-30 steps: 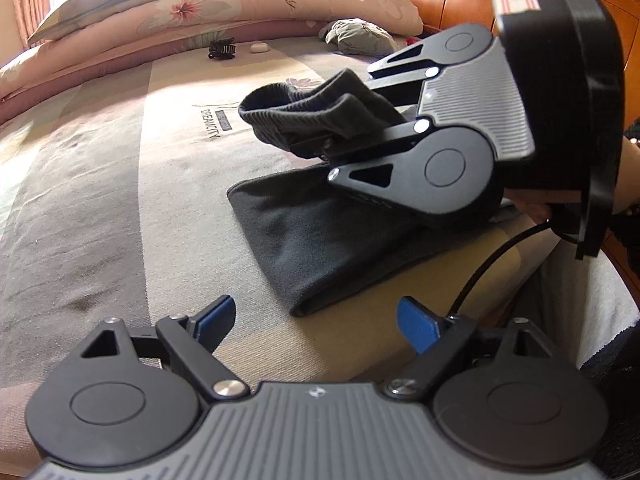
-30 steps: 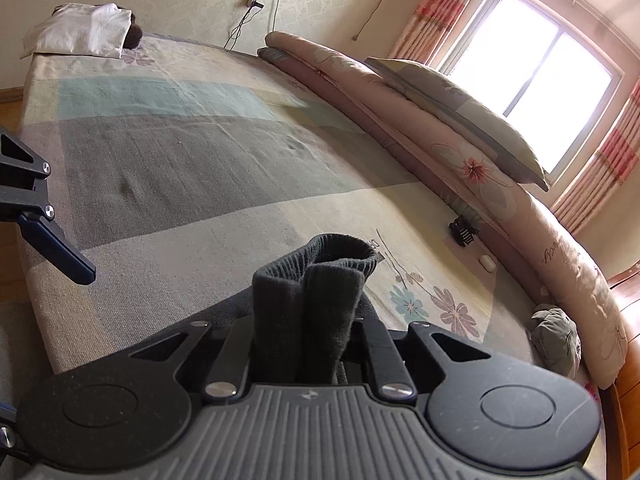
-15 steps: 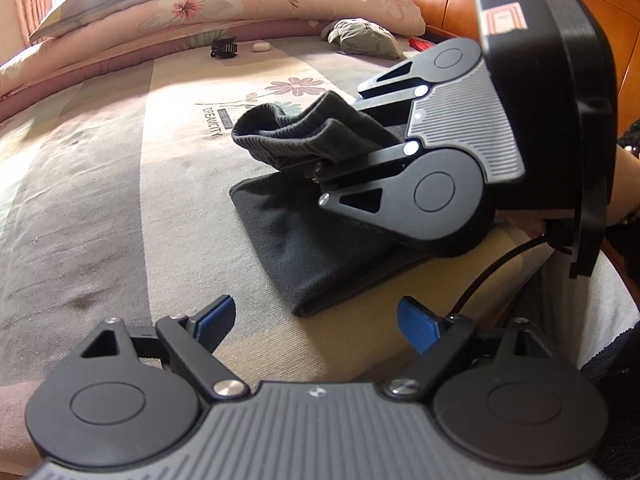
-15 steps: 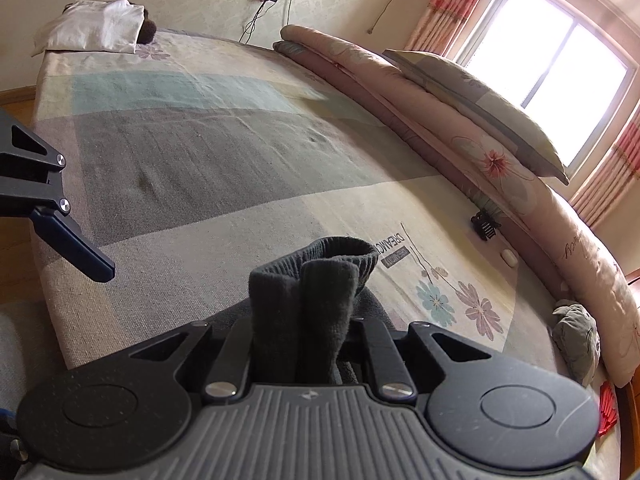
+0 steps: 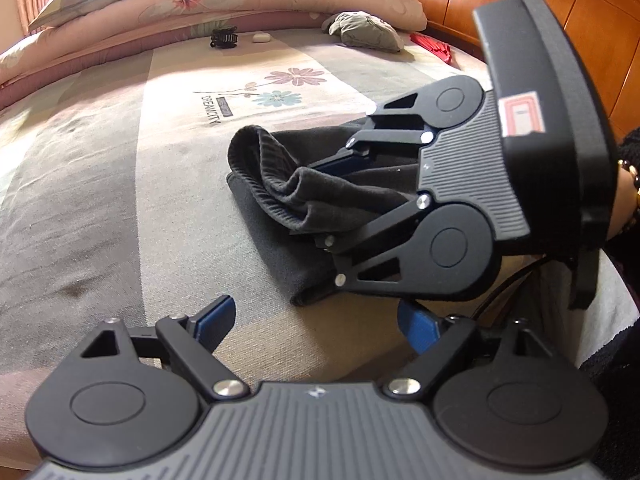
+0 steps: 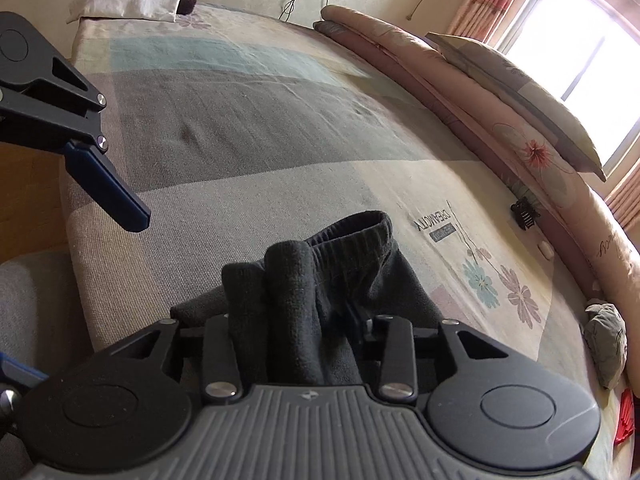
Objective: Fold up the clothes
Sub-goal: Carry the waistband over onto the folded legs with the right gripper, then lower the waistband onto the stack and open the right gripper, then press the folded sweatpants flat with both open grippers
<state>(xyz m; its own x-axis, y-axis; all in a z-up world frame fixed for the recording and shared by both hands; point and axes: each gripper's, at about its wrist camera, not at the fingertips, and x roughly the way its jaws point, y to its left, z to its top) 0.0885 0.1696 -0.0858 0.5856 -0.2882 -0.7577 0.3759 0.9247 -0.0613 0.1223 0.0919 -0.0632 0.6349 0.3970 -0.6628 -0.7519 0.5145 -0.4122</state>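
A dark grey garment with a ribbed hem (image 5: 276, 188) lies folded near the bed's front edge, its lower layer (image 5: 276, 256) flat on the sheet. My right gripper (image 5: 320, 204) comes in from the right. Its jaws are opening, and the bunched hem end (image 6: 348, 264) sags loosely between them, no longer pinched. My left gripper (image 5: 316, 320) hovers open just in front of the garment's near fold, blue pads (image 5: 216, 316) wide apart and holding nothing. One of its fingers (image 6: 108, 188) shows at the left of the right wrist view.
The patchwork bed sheet (image 5: 100, 200) stretches left and back. Rolled quilt and pillows (image 5: 200, 4) line the far side, with a black hair clip (image 5: 224, 38), a small white object (image 5: 262, 37), a grey-green bundle (image 5: 364, 32) and a wooden headboard (image 5: 500, 8). White folded clothes (image 6: 128, 0) lie at the far corner.
My right gripper sank toward the bed with the hem end, and its jaws spread apart, so the cloth now hangs slack. My left gripper stayed still.
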